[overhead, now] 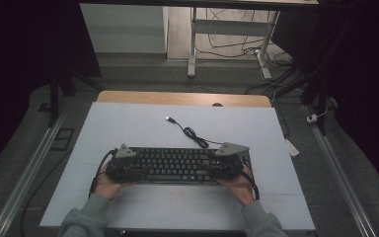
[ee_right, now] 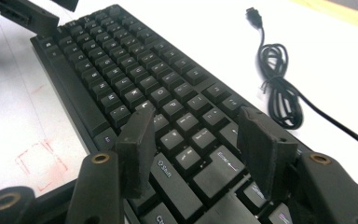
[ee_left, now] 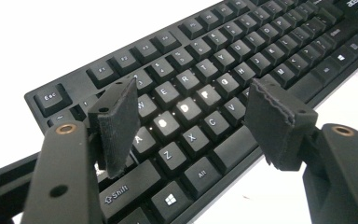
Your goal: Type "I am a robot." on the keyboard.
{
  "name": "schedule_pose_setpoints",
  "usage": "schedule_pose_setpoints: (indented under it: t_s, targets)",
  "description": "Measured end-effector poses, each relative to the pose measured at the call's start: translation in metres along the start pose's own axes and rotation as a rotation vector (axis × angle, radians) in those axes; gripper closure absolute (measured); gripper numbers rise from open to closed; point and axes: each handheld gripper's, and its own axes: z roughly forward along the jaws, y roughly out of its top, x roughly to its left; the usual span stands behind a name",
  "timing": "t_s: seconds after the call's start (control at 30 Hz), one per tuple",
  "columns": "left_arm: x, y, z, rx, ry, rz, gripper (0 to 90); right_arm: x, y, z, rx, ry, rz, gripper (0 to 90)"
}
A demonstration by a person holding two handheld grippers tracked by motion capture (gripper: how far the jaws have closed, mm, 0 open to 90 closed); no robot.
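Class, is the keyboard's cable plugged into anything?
No: the cable lies coiled on the table, its plug free.

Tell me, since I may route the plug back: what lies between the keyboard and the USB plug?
In the high view, the keyboard's own black cable, bundled into a small coil, lies on the white mat between it and the USB plug.

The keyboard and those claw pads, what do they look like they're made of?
Keyboard: apparently matte black moulded plastic; the keycaps carry white printed legends and a dull sheen. Left claw pads: probably dark foam or soft rubber, judging by rough, slightly ragged edges. The cable looks rubber-sheathed, smooth and black.
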Motion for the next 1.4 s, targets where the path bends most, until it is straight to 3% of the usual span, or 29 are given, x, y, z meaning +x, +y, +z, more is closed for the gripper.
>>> schedule_pose_setpoints:
  t_s: [0.33,0.57,0.7,0.97,1.13,1.4]
  targets:
    - [-0.007,-0.011,-0.017,-0.022,-0.005,0.023,33.8,0.004,-0.02,-0.034,-0.016,-0.065,0.011,46.0]
    - [0.003,-0.03,-0.025,-0.033,0.005,-0.014,33.8,-0.006,-0.048,-0.066,-0.021,-0.122,0.044,45.9]
    - [0.004,-0.037,-0.032,-0.053,0.015,-0.015,33.8,-0.011,-0.061,-0.081,-0.019,-0.162,0.061,45.9]
    - [0.003,-0.052,-0.043,-0.068,0.028,-0.012,33.6,-0.024,-0.085,-0.106,-0.01,-0.2,0.096,45.8]
    - [0.006,-0.052,-0.044,-0.077,0.033,-0.014,33.6,-0.028,-0.095,-0.115,-0.015,-0.193,0.105,45.9]
    - [0.005,-0.05,-0.04,-0.067,0.028,0.007,33.5,-0.028,-0.093,-0.111,-0.009,-0.179,0.09,45.9]
